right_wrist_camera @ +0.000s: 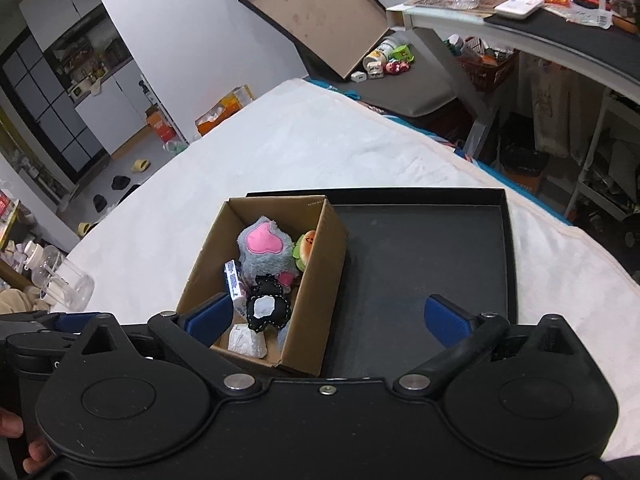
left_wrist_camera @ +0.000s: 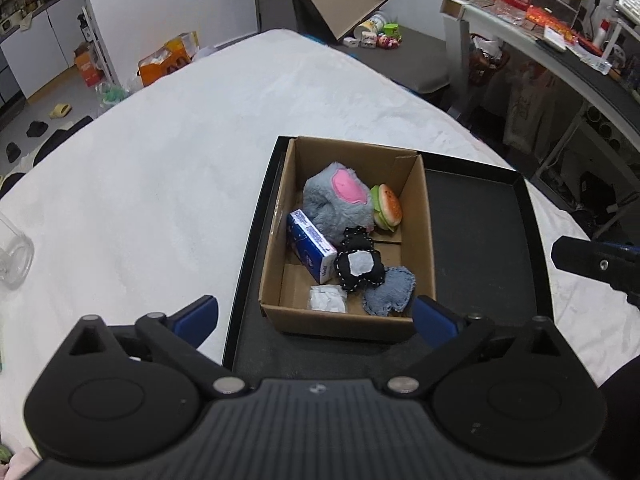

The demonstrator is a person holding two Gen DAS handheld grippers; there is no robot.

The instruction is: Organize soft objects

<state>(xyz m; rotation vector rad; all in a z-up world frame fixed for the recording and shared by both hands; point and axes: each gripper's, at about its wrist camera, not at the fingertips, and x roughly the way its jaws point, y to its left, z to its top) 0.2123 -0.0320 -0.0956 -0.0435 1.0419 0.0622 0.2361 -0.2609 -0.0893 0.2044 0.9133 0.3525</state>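
Hovering wide-jawed, left gripper (left_wrist_camera: 316, 316) and right gripper (right_wrist_camera: 328, 316) flank cardboard box (left_wrist_camera: 424, 216)

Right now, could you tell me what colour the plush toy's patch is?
Pink, on the grey plush toy; clearest in the left wrist view.

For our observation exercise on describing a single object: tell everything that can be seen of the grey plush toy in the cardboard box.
The grey plush toy is a rounded, fluffy lump with a flat pink heart-like patch on top. It lies at the far end of the cardboard box, the largest thing inside. The burger toy presses against one side, the blue tissue pack against the other, and the black stitched pad lies before it.
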